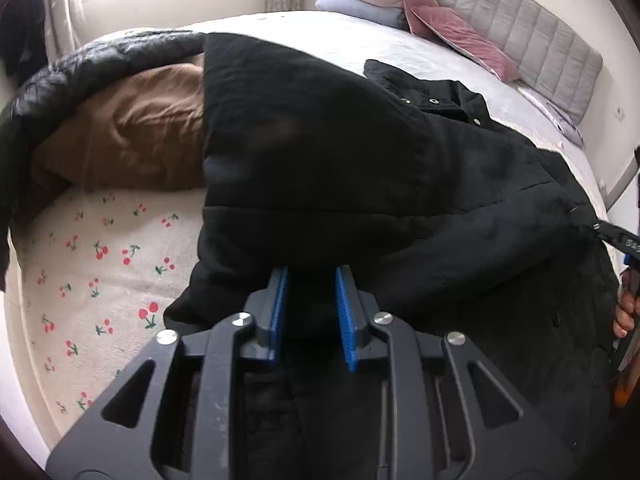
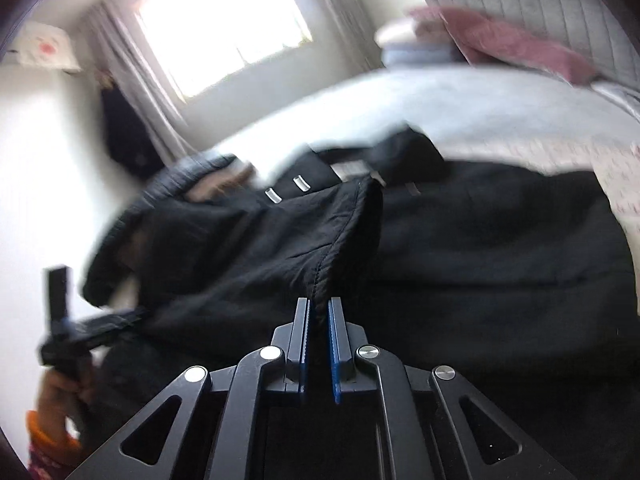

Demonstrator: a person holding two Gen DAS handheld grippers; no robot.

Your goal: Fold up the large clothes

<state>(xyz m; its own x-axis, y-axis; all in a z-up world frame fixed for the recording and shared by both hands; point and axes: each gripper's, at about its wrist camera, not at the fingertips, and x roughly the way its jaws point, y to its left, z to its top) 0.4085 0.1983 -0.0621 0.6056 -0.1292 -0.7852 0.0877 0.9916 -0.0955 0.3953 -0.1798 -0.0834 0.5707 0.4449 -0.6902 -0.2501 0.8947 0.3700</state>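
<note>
- Black coat [image 1: 360, 152], matte woven cloth w/ stitched seams & small metal snaps, sprawls across the bed [image 1: 320, 36]; part of it is lifted off the cover.
- Left gripper [image 1: 311, 280]: blue ribbed pads [image 1: 280, 304] pinch a thick fold of the coat; jaws part-way apart w/ cloth packed between.
- Right gripper [image 2: 319, 308]: jaws nearly together, clamped on a thin piped hem edge of the coat [image 2: 328, 256].
- Bed cover: pale quilted grey up top, cream sheet w/ red cherry print [image 1: 100, 256] nearer the foot.
- Left wrist view only: tan crumpled garment [image 1: 132, 136] under a glossy black puffer jacket [image 1: 100, 52] at the far bed edge; folded stack, cream over pale blue [image 1: 360, 0], beside a dusty-pink velvet pillow [image 1: 452, 28] against the grey channel-tufted headboard [image 1: 540, 32]. Right gripper's tip [image 1: 596, 227] shows at the frame's right edge biting the coat, a hand [image 1: 626, 312] behind it.
- Right wrist view only, blurred: bright window [image 2: 224, 24] w/ grey curtains [image 2: 136, 80], dark garment hanging by the wall [image 2: 124, 128]; left gripper's body low left, a hand [image 2: 60, 392] w/ an orange cuff on its handle.
</note>
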